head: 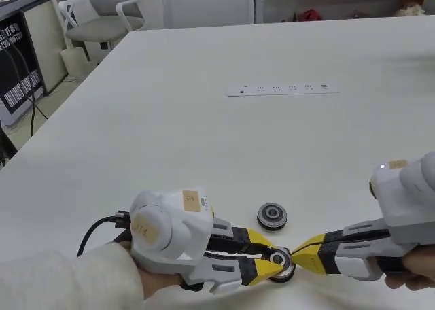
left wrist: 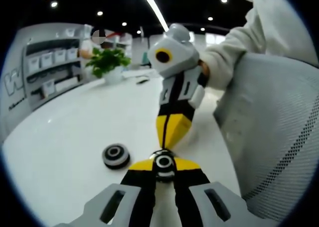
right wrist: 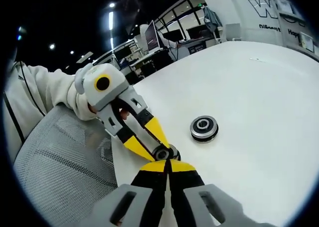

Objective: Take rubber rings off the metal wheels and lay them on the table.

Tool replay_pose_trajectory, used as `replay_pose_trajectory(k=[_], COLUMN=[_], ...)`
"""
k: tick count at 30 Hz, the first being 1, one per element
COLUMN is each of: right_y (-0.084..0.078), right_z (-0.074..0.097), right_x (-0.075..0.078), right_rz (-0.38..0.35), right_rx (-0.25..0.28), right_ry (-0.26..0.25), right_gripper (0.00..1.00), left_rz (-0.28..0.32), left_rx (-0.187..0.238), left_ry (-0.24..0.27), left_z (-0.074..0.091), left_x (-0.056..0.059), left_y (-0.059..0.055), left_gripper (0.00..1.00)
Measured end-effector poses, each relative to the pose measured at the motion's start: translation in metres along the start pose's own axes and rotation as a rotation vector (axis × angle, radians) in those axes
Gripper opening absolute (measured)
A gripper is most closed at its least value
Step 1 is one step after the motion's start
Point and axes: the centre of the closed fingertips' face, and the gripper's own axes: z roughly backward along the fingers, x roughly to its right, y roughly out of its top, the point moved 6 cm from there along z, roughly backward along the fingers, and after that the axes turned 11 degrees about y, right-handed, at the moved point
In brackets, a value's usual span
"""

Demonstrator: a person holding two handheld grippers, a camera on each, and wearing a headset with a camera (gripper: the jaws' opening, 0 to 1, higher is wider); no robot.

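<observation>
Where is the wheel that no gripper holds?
In the head view, the free wheel lies on the table, bottom centre, just beyond the held wheel.

Two hand-held grippers [head: 270, 257] [head: 299, 250] on one wheel [head: 281, 260]

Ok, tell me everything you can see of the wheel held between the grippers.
The held wheel is small and round: a shiny metal hub with a dark centre hole, ringed by black rubber. It sits at the white table's near edge, clamped between the yellow tips of the left gripper. The closed tips of the right gripper touch its rim from the opposite side.
</observation>
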Motion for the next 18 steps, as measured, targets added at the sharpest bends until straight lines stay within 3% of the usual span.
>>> replay_pose_trajectory(k=[6, 8, 10, 18], right_y=[0.005, 0.015, 0.019, 0.015], right_z=[-0.006, -0.007, -0.004, -0.004], right_x=[-0.010, -0.015, -0.011, -0.011], right_rz=[0.019, 0.024, 0.053, 0.044], right_rx=[0.001, 0.067, 0.037, 0.022], right_ry=[0.025, 0.053, 0.012, 0.018], right_gripper=[0.00, 0.00, 0.00, 0.00], left_rz=[-0.008, -0.009, -0.008, -0.013], left_rx=[-0.002, -0.003, -0.003, -0.009], left_ry=[0.002, 0.003, 0.003, 0.004], left_z=[0.000, 0.000, -0.001, -0.001], left_x=[-0.001, -0.001, -0.001, 0.000], left_y=[0.000, 0.000, 0.001, 0.002], left_gripper=[0.13, 0.13, 0.13, 0.13])
